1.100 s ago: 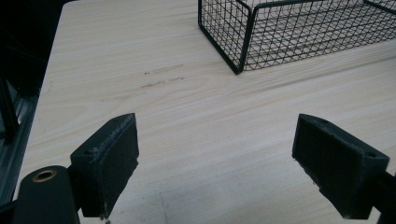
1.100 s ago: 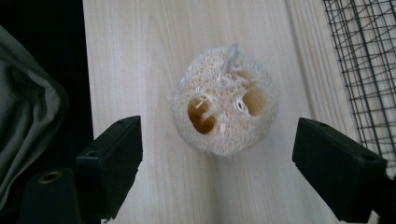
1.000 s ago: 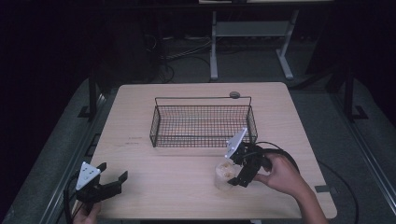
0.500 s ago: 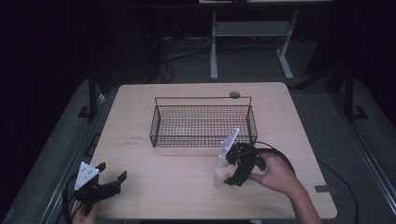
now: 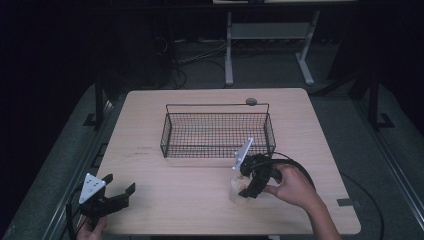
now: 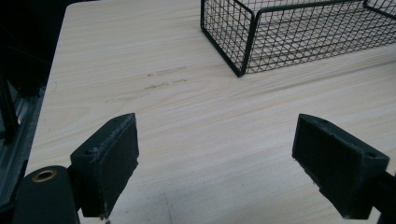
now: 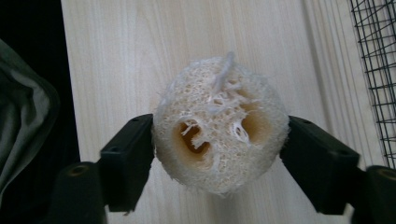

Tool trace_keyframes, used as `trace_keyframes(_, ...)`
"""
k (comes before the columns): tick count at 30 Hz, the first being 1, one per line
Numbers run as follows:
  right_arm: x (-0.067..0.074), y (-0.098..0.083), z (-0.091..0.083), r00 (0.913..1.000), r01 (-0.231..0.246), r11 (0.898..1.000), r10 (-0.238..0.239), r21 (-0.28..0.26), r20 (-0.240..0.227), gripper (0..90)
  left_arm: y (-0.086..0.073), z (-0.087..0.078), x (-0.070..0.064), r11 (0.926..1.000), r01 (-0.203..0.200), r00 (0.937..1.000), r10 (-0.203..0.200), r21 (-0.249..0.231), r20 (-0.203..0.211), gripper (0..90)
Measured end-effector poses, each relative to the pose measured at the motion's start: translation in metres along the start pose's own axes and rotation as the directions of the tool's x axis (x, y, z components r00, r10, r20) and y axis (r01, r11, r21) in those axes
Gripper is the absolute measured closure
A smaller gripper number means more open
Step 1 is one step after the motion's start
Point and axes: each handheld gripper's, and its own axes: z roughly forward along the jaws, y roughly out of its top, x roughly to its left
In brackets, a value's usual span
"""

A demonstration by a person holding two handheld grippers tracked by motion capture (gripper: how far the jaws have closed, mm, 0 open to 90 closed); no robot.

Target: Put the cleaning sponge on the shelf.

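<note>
A pale, fibrous loofah piece (image 7: 219,126) with two holes sits between the jaws of my right gripper (image 7: 219,154), which is shut on it. In the high view the right gripper (image 5: 246,186) holds the loofah (image 5: 236,186) just over the table, in front of the right end of the black wire basket (image 5: 218,134). My left gripper (image 5: 120,192) stands open near the table's front left corner, nothing between its pads (image 6: 109,161). The basket (image 6: 261,42) lies ahead and to the right of it and looks empty.
The light wooden table (image 5: 150,115) carries a small round grey disc (image 5: 251,101) at its far edge behind the basket. A black cable (image 5: 292,162) loops by the right hand. Dark floor and a metal stand (image 5: 265,35) lie beyond.
The right gripper with the loofah has shifted slightly left and toward the basket's front. The left gripper has hardly moved.
</note>
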Motion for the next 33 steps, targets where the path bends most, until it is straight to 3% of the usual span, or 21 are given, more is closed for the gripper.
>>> trace_keyframes(5, 0.0, 0.001, -0.001, 1.0, 0.007, 1.0, -0.007, -0.002, -0.006, 27.6, 0.0, 0.0, 0.0, 1.0, -0.004, 1.0, 0.004, 0.001, -0.002, 13.8)
trace_keyframes(10, 0.002, 0.002, -0.006, 0.9996, 0.024, 0.999, -0.024, -0.037, -0.015, 27.7, 0.001, 0.0, 0.0, 1.0, -0.006, 1.0, 0.006, 0.002, -0.007, 13.8)
trace_keyframes(33, -0.01, 0.021, -0.034, 0.9978, 0.056, 0.997, -0.058, -0.045, -0.033, 27.8, 0.0, 0.0, 0.0, 0.9999, -0.002, 0.9999, 0.002, 0.011, -0.014, 13.8)
